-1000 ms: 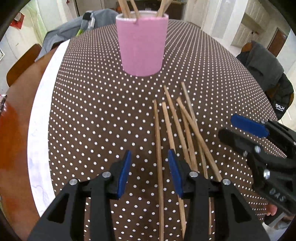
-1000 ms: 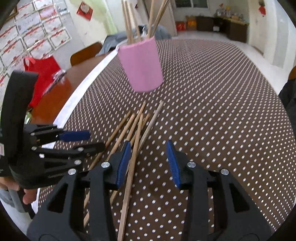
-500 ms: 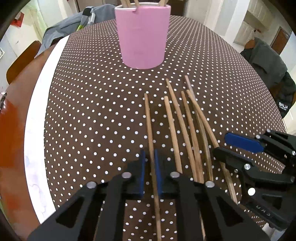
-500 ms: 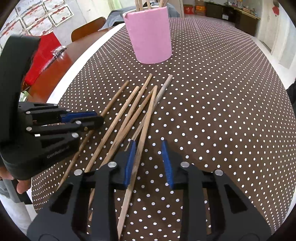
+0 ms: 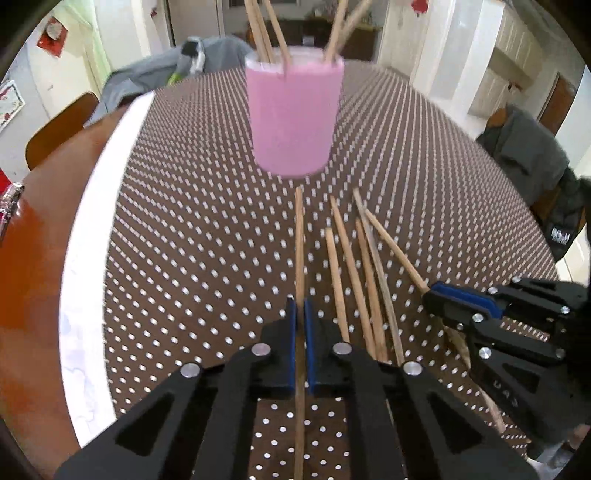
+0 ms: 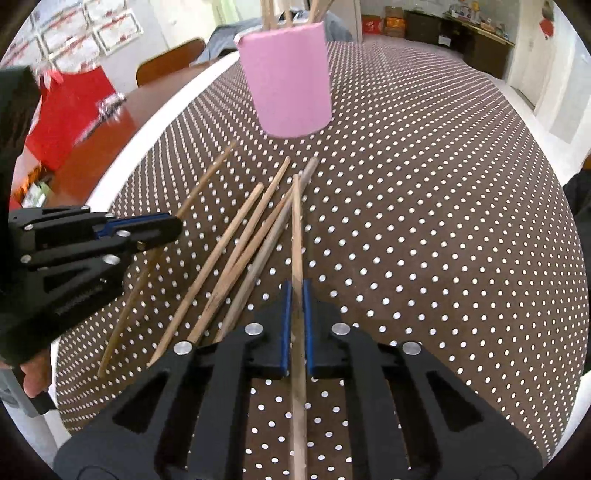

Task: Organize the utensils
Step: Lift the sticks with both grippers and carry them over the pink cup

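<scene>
You have one chopstick in each gripper: the left gripper (image 5: 299,314) has its jaws closed on the leftmost chopstick (image 5: 299,236), which points straight toward the pink cup (image 5: 293,118), and the right gripper (image 6: 294,295) has its jaws pinched onto the rightmost chopstick (image 6: 296,221), its far tip resting beside the loose pile. Both sticks look low, at or just above the cloth; I can't tell whether they have left it. Four more chopsticks (image 6: 236,251) lie fanned on the dotted tablecloth (image 6: 424,192) between your two grippers, near the cup but not touching it. The cup stands upright further along the counter and already holds several sticks (image 5: 266,33) leaning out of its rim. So the job looks roughly halfway: some utensils are stowed, two are in your grip, and four are left to collect. Beyond the cloth, a bare wooden counter edge (image 5: 33,258) and chairs with draped jackets (image 5: 532,155) sit well apart from the work.
</scene>
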Demonstrator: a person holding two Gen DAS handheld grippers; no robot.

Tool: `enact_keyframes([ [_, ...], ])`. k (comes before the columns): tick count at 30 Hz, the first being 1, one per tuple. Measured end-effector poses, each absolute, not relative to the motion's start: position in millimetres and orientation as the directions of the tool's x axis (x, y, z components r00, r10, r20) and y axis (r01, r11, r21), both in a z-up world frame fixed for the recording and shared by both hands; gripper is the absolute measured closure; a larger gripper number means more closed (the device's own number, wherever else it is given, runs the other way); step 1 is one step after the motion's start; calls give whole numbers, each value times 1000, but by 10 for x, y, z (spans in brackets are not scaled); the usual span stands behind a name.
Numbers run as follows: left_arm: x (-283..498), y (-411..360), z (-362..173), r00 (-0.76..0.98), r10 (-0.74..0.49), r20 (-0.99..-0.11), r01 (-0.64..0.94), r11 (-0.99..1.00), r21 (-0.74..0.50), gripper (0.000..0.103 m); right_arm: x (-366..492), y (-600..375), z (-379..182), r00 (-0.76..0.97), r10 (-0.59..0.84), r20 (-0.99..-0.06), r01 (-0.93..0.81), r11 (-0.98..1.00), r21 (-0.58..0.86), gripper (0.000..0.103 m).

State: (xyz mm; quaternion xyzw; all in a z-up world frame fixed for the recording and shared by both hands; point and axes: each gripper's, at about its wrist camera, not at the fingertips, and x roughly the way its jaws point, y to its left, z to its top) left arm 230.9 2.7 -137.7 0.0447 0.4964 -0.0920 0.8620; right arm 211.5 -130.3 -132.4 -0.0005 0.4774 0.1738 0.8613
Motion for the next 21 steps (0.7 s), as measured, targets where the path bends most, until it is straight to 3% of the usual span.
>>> enact_keyframes([
  [11, 2012, 97, -715, 695, -290, -658, 245, 956, -162, 98, 2083, -1608, -825, 608, 416, -676, -311, 909, 279, 96],
  [21, 1909, 124, -357, 823, -407, -395, 329, 910, -252, 98, 1905, -1670, -353, 714, 468, -521, -352, 883, 310, 96],
])
